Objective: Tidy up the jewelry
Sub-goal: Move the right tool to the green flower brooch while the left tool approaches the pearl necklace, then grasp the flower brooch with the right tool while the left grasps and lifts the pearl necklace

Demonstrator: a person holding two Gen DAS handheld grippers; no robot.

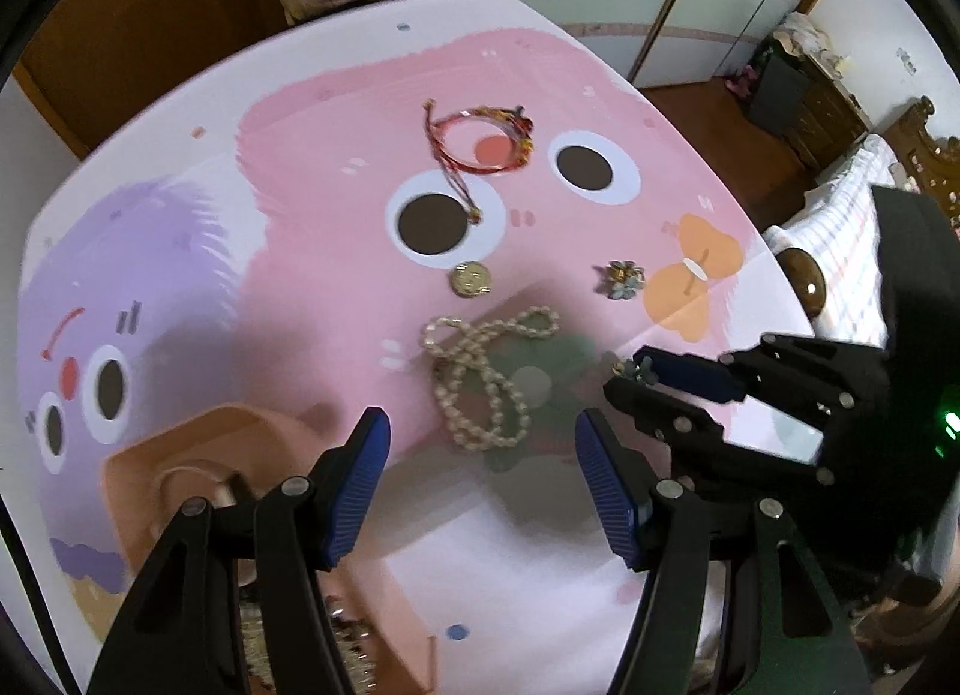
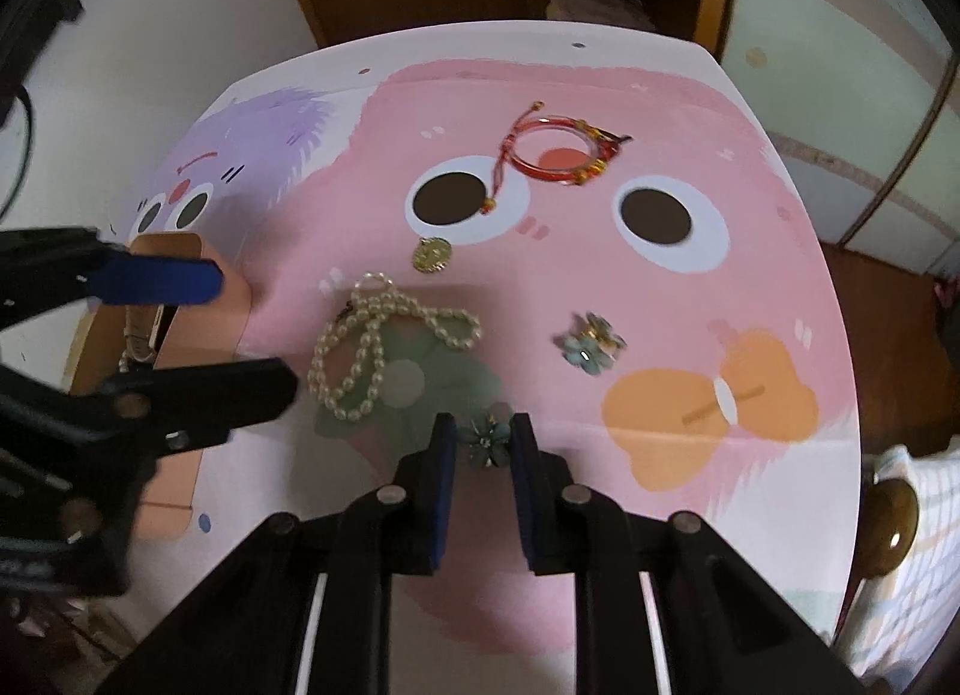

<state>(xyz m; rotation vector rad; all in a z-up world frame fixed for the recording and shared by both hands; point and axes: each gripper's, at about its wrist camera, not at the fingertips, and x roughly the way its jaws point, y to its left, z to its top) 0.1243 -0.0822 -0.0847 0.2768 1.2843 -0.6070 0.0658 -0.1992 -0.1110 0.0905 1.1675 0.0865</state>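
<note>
- Indoor light is moderate and even, a little warm; the tabletop (image 1: 312, 167) shows no hard glare.
- Soft shadows fall toward the lower middle of both views.
- Fisheye bending curves the table edge, with black vignette in the corners.
- The left gripper (image 2: 252, 335) smears with motion blur at the right-wrist view's left edge; fine detail is soft throughout.

1. We count two flower brooches (image 2: 591, 348), one of them (image 2: 487, 438) sitting between gripper pads.
2. One pearl necklace (image 2: 384, 344).
3. One red cord bracelet (image 2: 561, 152).
4. One gold medallion (image 2: 431, 255).
5. One peach box (image 2: 198, 329).
</note>
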